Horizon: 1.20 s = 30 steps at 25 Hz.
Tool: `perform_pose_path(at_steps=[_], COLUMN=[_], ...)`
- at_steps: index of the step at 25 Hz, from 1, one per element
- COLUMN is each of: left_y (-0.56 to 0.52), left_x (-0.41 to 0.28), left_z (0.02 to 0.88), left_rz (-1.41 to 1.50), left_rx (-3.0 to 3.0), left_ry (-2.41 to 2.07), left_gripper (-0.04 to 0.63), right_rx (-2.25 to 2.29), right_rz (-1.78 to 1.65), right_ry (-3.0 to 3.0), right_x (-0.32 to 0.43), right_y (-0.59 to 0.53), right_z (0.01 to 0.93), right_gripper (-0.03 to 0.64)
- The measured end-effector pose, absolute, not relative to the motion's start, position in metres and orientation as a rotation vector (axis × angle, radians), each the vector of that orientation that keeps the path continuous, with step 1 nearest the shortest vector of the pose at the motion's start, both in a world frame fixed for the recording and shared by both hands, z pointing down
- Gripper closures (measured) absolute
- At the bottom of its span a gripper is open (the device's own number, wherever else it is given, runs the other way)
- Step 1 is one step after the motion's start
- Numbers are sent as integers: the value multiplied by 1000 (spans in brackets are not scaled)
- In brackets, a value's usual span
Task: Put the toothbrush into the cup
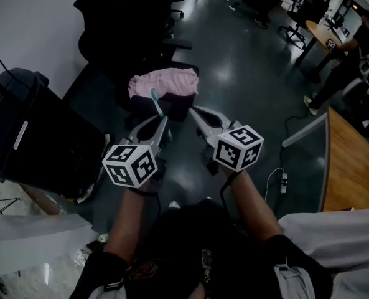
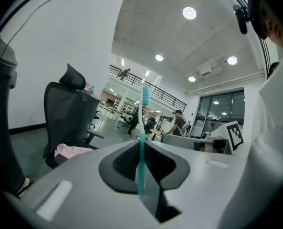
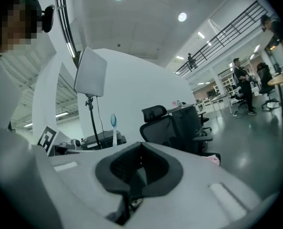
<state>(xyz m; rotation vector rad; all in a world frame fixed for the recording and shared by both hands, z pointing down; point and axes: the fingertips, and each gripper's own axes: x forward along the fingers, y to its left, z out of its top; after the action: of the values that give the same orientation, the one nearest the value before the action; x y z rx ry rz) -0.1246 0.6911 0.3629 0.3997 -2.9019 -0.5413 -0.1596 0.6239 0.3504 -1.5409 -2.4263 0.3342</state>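
A teal toothbrush point(image 2: 143, 128) stands upright, clamped between the pads of my left gripper point(image 2: 142, 166), which is shut on its handle. In the head view the toothbrush point(image 1: 156, 101) sticks up and forward from the left gripper point(image 1: 165, 121), over a pink cloth. My right gripper point(image 1: 194, 110) is held close beside the left one, its jaws shut with nothing between them. From the right gripper point(image 3: 140, 168) view the toothbrush point(image 3: 113, 128) shows to the left, bristle head up. No cup appears in any view.
Both grippers are held in the air above a dark floor. A pink cloth point(image 1: 164, 83) lies on a black office chair point(image 1: 134, 17) ahead. A black bin point(image 1: 28, 129) stands at the left and a wooden table point(image 1: 352, 161) at the right. People stand in the background.
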Motion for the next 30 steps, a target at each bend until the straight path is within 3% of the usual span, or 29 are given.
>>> perform_pose_path(at_steps=[20,30], left_y=[411,226], left_x=[-225,-241], left_z=[383,389], left_rz=[-400,-299], left_rx=[995,1297], left_ry=[-2603,-2442], left_gripper=[560,560], right_rx=[-940,-552], right_rz=[511,594], right_ry=[-2741,-2887], right_x=[-235,-221], right_y=[331,132], right_z=[361,371], right_gripper=[615,615])
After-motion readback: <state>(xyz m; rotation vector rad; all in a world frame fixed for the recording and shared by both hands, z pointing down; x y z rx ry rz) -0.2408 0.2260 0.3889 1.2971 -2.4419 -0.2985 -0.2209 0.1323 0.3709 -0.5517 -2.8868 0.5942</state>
